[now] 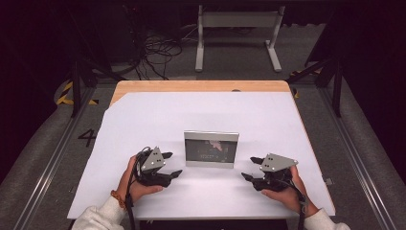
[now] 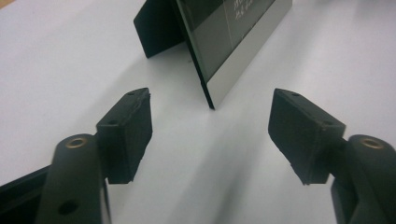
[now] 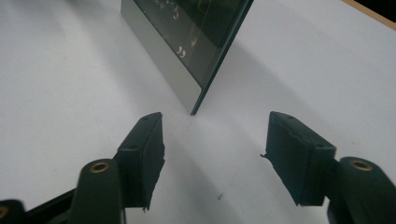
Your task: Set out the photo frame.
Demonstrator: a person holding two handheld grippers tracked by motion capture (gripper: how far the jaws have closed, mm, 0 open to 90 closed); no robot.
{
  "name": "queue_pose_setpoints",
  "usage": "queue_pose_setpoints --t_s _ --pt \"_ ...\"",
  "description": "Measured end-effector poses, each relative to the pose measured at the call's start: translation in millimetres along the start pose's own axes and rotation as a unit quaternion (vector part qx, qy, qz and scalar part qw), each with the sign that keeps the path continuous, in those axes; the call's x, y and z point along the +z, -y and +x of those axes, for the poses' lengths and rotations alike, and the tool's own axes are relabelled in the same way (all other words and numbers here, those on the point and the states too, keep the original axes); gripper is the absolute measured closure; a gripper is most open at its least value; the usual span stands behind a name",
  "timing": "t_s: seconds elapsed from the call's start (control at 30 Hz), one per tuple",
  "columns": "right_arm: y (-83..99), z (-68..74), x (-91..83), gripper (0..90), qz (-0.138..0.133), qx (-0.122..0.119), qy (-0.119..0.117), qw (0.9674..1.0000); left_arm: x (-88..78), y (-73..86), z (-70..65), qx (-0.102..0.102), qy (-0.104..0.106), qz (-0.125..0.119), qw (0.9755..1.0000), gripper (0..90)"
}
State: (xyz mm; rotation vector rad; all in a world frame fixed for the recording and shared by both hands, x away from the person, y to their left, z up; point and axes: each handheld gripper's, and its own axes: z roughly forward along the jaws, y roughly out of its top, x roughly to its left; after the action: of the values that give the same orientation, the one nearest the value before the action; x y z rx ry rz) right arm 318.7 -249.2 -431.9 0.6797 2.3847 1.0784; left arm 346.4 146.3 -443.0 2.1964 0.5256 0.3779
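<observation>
One picture frame [image 1: 211, 149] stands upright near the middle of the white sheet [image 1: 158, 115] covering the table, propped by one dark back stand [image 2: 156, 28]. Two grippers flank it: the left gripper [image 1: 171, 164] sits just left of the frame, the right gripper [image 1: 252, 168] just right of it. Each has both jaws spread wide apart with nothing between them, clear of the frame's lower corners. Two hands [image 1: 136, 184] hold the grippers at the near edge.
</observation>
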Motion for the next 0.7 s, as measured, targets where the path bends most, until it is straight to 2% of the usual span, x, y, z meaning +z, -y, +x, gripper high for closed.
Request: queue_pose_setpoints --t_s 0.13,0.2,0.27,0.47,0.5,0.53,0.6,0.7 --pt "1.2 0.8 1.6 28.5 0.002 -0.001 0.009 1.0000 -1.1 5.9 -1.5 -0.003 -0.009 0.004 0.9999 20.5" --pt "1.8 1.1 2.2 27.3 0.002 0.002 0.004 1.0000 -2.3 8.3 -1.6 -0.008 -0.014 0.004 0.9999 17.2" --pt "2.4 2.0 2.4 25.7 0.005 0.000 0.010 0.9999 -2.9 10.7 -2.0 -0.013 -0.009 0.001 0.9999 15.7" --pt "4.1 1.9 4.8 18.0 0.006 0.002 0.008 0.9999 0.5 14.3 -4.1 -0.019 -0.008 0.007 0.9998 8.6" --pt "4.4 1.6 5.7 16.8 0.010 0.003 0.008 0.9999 1.3 14.5 -4.4 -0.022 -0.002 0.006 0.9997 7.2" --pt "4.7 1.4 6.2 15.5 0.010 0.004 0.006 0.9999 2.6 14.6 -5.0 -0.022 0.005 0.006 0.9997 6.3" --pt "5.8 1.2 7.0 11.7 0.010 0.008 0.004 0.9999 3.3 14.8 -6.2 -0.015 0.004 0.009 0.9998 5.0" --pt "6.6 0.7 7.2 7.1 0.008 0.012 0.003 0.9999 1.5 16.0 -5.9 -0.018 0.007 0.000 0.9998 4.0"
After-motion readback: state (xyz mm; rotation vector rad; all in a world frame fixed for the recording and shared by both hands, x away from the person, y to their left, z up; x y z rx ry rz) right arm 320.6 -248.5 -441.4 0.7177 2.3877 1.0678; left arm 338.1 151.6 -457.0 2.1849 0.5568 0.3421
